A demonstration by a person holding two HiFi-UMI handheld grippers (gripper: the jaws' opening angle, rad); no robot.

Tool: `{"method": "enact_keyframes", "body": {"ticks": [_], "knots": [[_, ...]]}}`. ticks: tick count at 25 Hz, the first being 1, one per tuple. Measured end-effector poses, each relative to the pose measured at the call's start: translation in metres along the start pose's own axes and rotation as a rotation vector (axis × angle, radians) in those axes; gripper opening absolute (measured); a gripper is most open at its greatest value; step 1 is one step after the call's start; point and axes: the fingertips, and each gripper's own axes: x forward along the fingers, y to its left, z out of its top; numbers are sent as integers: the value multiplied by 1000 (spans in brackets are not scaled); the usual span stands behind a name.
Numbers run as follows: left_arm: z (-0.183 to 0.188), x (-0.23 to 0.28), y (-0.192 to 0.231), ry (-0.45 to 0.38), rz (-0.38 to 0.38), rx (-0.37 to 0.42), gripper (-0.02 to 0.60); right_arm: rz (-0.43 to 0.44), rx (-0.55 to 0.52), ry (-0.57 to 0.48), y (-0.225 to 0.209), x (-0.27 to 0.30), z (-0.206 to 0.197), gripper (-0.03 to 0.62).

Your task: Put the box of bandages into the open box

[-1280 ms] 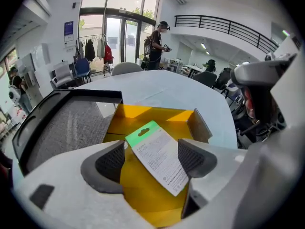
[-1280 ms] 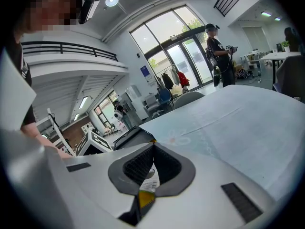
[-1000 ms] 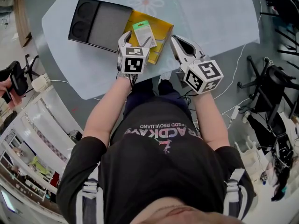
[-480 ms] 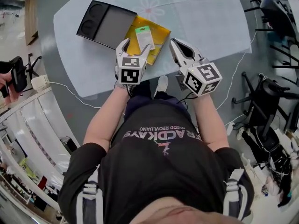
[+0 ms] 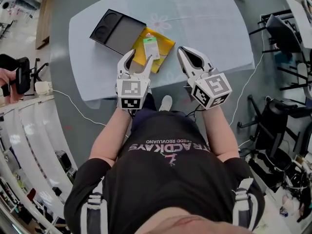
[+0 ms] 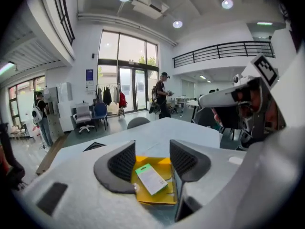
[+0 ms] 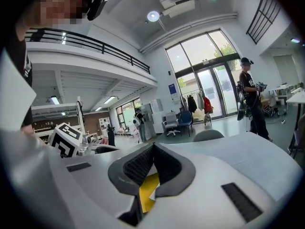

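Am holding left tool (image 5: 140,58) fairly wide, jaws just been narrowing, gripping nothing. Its own view is framing bandage box (image 6: 151,178) lying in yellow open box (image 6: 163,198) on surface (image 6: 157,130), below tool, untouched. Right tool (image 7: 152,148) is sitting fully pinched, empty; its view is catching only yellow sliver. Only head view is showing whole black tray (image 5: 117,30) just beside open box.

Yellow open box (image 5: 165,49), green-white bandage box (image 5: 151,47)

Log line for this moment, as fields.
left gripper: open, jaws just been closing, nothing between | right gripper: shut, empty | bandage box: lying on yellow box, untouched
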Motion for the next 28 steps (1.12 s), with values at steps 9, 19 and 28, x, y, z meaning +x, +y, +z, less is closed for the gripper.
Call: {"method": "enact_keyframes", "body": {"ticks": [9, 19, 28], "knots": [[61, -62, -18, -198, 8, -4, 17, 59, -43, -82, 26, -31, 37, 11], [70, -94, -18, -243, -51, -78, 17, 103, -67, -120, 59, -34, 56, 11], [65, -118, 4, -246, -106, -84, 17, 82, -49, -125, 99, -19, 51, 11]]}}
